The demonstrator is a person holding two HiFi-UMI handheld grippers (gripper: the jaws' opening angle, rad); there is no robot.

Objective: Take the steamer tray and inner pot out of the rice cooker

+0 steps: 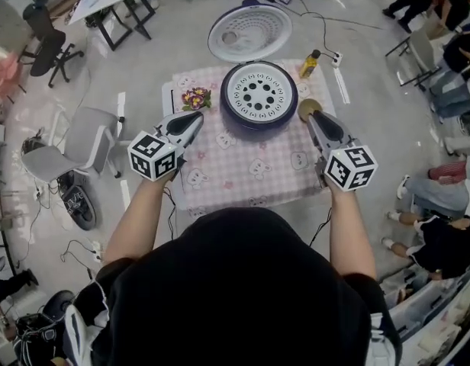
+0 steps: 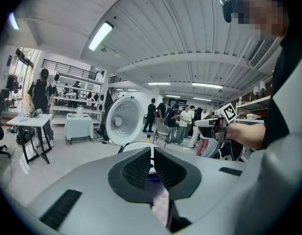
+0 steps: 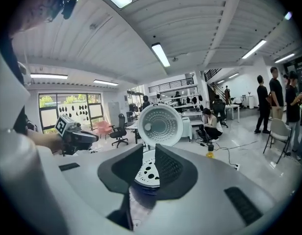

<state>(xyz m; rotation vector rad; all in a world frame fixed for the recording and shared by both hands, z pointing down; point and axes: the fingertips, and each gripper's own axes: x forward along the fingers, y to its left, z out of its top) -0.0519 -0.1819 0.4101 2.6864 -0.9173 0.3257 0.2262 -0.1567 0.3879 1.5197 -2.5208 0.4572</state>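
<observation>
Steamer tray, white and perforated, sits in the open rice cooker at the far middle of the checked worktop; the inner pot is not visible beneath it. Left tool has its jaws together and empty, right tool has them slightly apart and empty, both short of the cooker. Risks: closed left jaws may bump the tray's rim rather than grip it, and a one-sided lift may tilt the tray or drag the cooker toward the flower pot.

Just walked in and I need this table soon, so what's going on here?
A person stands over the table with a gripper in each hand, both aimed at the open rice cooker. Its lid is up and the white steamer tray sits inside. The left gripper is shut, the right gripper slightly open, and neither touches anything yet.
</observation>
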